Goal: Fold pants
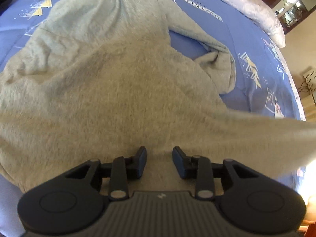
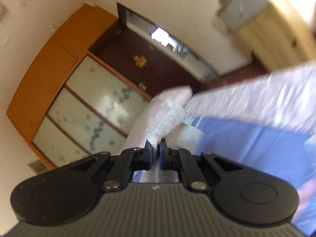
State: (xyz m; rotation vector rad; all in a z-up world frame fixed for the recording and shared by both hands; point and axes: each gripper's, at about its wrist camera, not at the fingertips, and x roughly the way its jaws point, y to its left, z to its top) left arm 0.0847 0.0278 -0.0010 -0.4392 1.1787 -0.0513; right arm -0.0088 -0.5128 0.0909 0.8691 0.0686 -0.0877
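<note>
Left claw [image 1: 159,159] agape, tilted down over grey pants [image 1: 110,83]

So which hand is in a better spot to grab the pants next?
Probably the left. The left gripper hangs open right over the grey pants on the blue bedsheet. The right gripper is shut, aimed toward the wardrobe.

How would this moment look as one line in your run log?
pants: rumpled on blue bedsheet | left gripper: open above pants | right gripper: shut, nothing visibly held

Wooden wardrobe [image 2: 59,75], dark door [image 2: 150,63], pale walls [image 2: 187,6]
</note>
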